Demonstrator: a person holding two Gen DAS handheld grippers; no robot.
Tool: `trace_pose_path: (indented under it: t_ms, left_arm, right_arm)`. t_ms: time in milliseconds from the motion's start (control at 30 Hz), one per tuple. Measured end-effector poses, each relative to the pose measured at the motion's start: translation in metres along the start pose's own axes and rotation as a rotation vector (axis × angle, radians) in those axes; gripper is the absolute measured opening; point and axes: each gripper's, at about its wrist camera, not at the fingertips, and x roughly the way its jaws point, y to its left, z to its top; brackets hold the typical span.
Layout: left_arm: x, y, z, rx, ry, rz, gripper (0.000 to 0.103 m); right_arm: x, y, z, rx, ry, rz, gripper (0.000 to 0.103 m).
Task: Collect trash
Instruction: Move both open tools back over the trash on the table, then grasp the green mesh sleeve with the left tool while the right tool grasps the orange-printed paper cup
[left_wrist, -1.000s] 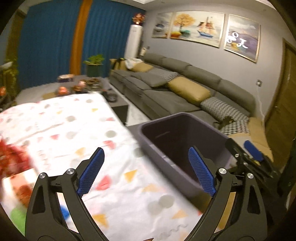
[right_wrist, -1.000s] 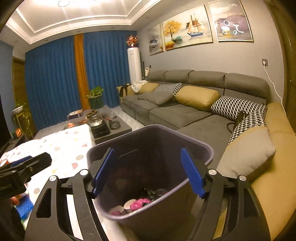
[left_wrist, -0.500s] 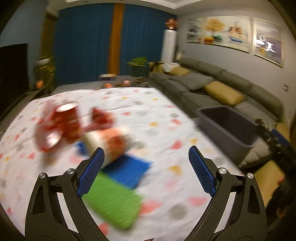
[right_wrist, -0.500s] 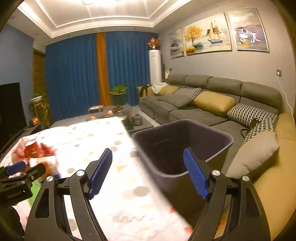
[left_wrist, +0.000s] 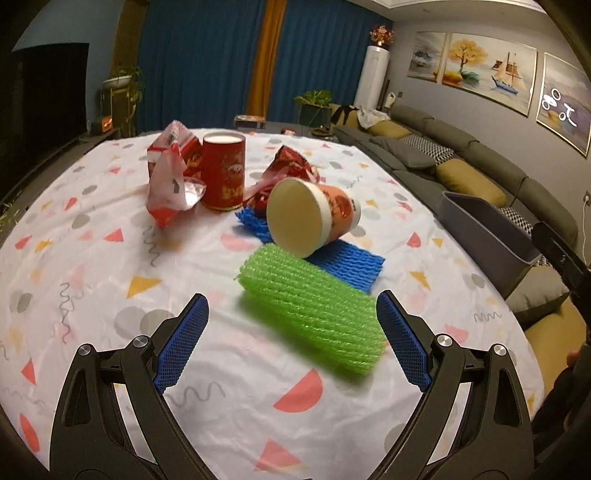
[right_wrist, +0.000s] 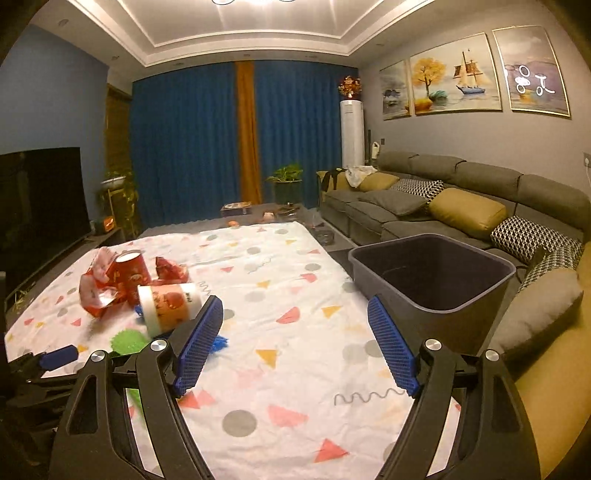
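We find the left gripper (left_wrist: 291, 339) spread wide and empty, with the green foam net (left_wrist: 310, 308) lying on the tablecloth (left_wrist: 92, 258) just ahead between its 2 fingers, long axis slanting near-right to far-left. The right gripper (right_wrist: 295, 343), equally agape and empty, sits farther off, nearer the grey bin (right_wrist: 432, 273).

No lettering reads clearly; the red cup (left_wrist: 224, 170) beyond the left tongs (left_wrist: 291, 338) carries gold print, possibly Chinese characters, too blurred to make out.
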Motion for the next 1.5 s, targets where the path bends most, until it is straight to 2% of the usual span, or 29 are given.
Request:
trace_pose_path:
  t_ms: [67, 333, 433, 500, 600, 800, 1100, 1500]
  left_arm:
    - [0.006, 0.001, 0.0, -0.009, 0.014, -0.01, 0.09]
    - [0.027, 0.003, 0.002, -0.036, 0.071, -0.033, 0.079]
    - [0.035, 0.004, 0.005, -0.046, 0.1, -0.043, 0.068]
    - [0.042, 0.005, 0.004, -0.056, 0.127, -0.058, 0.052]
    - [0.046, 0.007, 0.003, -0.067, 0.148, -0.073, 0.036]
    - [0.045, 0.013, 0.003, -0.094, 0.138, -0.095, 0.017]
    - [0.015, 0.034, 0.007, -0.13, 0.054, -0.086, 0.014]
    - [-0.024, 0.08, 0.02, -0.18, -0.054, -0.053, 0.014]
  right_arm:
    - [0.0, 0.002, -0.002, -0.006, 0.008, 0.002, 0.079]
    - [0.006, 0.003, -0.009, -0.017, 0.026, 0.006, 0.079]
    - [0.009, 0.005, -0.008, -0.017, 0.029, 0.012, 0.079]
    - [0.011, 0.005, -0.008, -0.015, 0.032, 0.016, 0.079]
    - [0.015, 0.006, -0.009, -0.017, 0.04, 0.019, 0.079]
    - [0.023, 0.014, -0.011, -0.025, 0.061, 0.033, 0.079]
    - [0.034, 0.04, -0.014, -0.065, 0.085, 0.073, 0.079]
    - [0.059, 0.101, -0.014, -0.142, 0.118, 0.132, 0.077]
